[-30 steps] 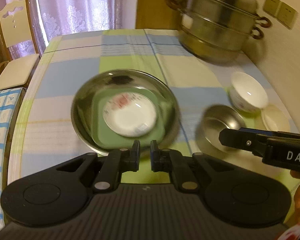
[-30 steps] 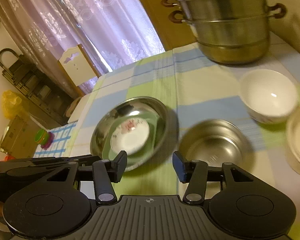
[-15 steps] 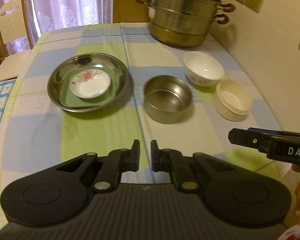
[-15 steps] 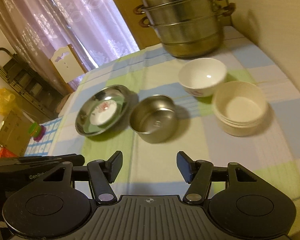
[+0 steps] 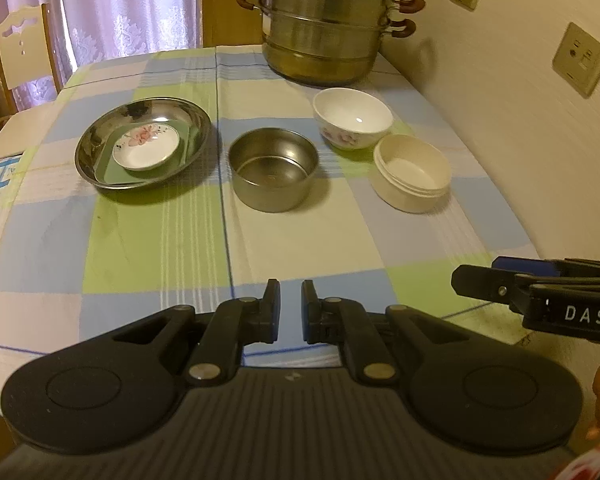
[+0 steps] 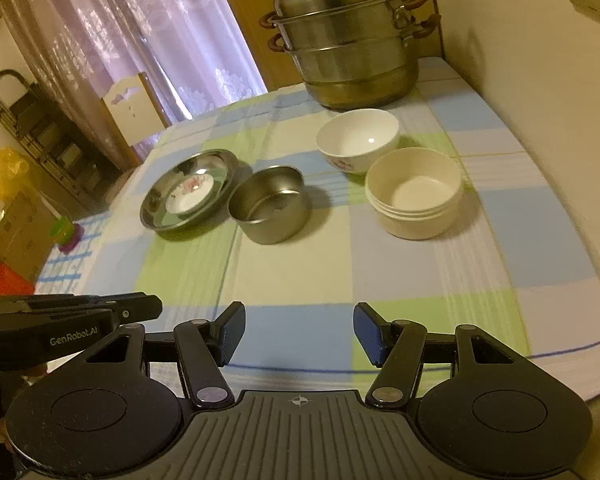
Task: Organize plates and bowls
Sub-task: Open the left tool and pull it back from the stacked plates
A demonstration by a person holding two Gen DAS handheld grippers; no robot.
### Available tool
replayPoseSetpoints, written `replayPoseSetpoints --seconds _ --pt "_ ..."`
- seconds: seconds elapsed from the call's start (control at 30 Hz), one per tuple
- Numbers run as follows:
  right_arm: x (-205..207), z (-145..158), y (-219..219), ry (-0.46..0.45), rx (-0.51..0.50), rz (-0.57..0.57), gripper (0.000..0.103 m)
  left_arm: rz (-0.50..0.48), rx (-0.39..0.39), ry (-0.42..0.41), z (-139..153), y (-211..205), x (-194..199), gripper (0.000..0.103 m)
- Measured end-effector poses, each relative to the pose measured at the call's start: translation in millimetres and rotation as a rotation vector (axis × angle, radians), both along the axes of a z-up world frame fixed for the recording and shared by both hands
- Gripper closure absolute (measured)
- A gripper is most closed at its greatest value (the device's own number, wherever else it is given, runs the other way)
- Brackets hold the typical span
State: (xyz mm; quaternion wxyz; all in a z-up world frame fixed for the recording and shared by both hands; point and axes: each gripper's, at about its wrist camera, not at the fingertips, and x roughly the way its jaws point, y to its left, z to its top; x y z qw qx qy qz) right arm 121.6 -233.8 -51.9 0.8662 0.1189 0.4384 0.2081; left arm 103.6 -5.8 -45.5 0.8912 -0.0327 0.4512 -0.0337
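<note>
step: nest bowls | left hand-held gripper [image 5: 291, 308] narrow, empty | right hand-held gripper [image 6: 299, 334] wide, empty | round steel bowl [image 6: 270, 204] at 12 o'clock, cream plastic bowl [image 6: 414, 192] at 1 | advice: pinch one rim squarely, lift level

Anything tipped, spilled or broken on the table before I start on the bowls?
Nothing stands out. The steel bowl, floral bowl and cream bowl sit upright and apart; the small floral plate lies flat on a green plate inside the steel plate. No spills or visible breakage.
</note>
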Motion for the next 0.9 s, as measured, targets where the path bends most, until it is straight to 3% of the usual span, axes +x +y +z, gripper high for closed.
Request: replayPoseSetpoints --seconds 0.6,0.9 --pt "-21.8 -1.8 -33.8 0.014 -0.02 -0.015 0.043 -0.018 0.022 -0.008 3.4 -36.4 -24.8 0.094" --pt "-13.1 -3.4 -33.7 0.034 -0.014 -0.043 0.043 -0.058 0.032 0.0 4.1 -37.4 -12.9 0.094"
